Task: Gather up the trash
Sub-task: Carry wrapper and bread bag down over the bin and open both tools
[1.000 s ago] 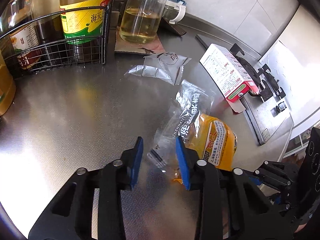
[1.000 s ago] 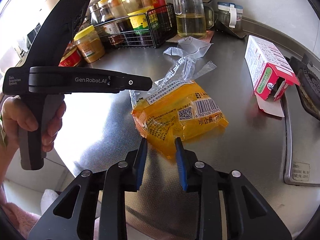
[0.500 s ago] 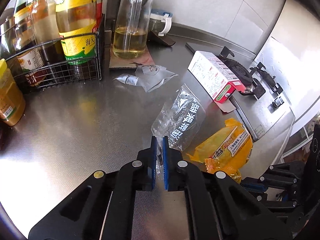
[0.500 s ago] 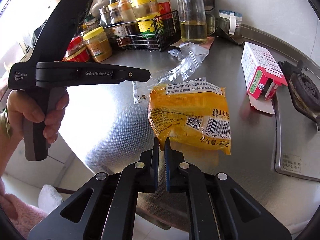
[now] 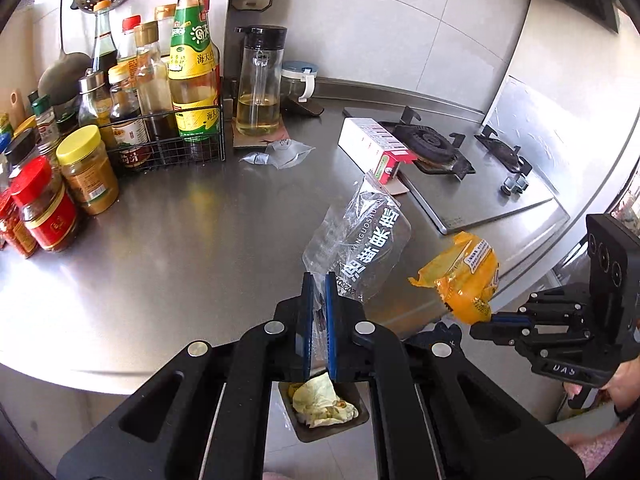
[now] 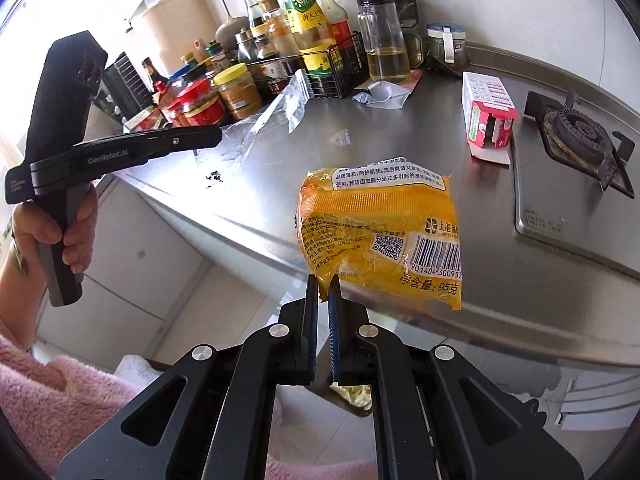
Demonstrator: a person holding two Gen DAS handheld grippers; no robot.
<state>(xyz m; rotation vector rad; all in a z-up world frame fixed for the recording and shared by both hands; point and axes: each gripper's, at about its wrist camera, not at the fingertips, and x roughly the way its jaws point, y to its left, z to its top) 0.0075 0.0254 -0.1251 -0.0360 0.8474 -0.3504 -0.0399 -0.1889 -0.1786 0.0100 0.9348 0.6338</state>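
Note:
My left gripper (image 5: 319, 280) is shut on the lower corner of a clear plastic bag (image 5: 360, 248) with black and white print, held up off the steel counter (image 5: 180, 240). My right gripper (image 6: 323, 284) is shut on a corner of a yellow wrapper (image 6: 380, 232) with a barcode, also lifted. In the left wrist view the yellow wrapper (image 5: 464, 276) hangs at the right from the right gripper (image 5: 480, 322). The right wrist view shows the left gripper (image 6: 218, 138) with the clear bag (image 6: 280, 112). A silver foil pouch (image 5: 276, 152) and a red-and-white carton (image 5: 376, 144) lie on the counter.
A dark bin (image 5: 357, 400) with crumpled paper stands on the floor below the counter's front edge, under both grippers. A wire rack (image 5: 168, 148) of sauce bottles, several jars (image 5: 88, 168) and an oil dispenser (image 5: 258, 92) line the back left. A gas stove (image 5: 460, 160) sits right.
Both grippers closed on their wrappers, then rose and drew back toward the counter's front edge with them. The floor bin has come into view beneath them.

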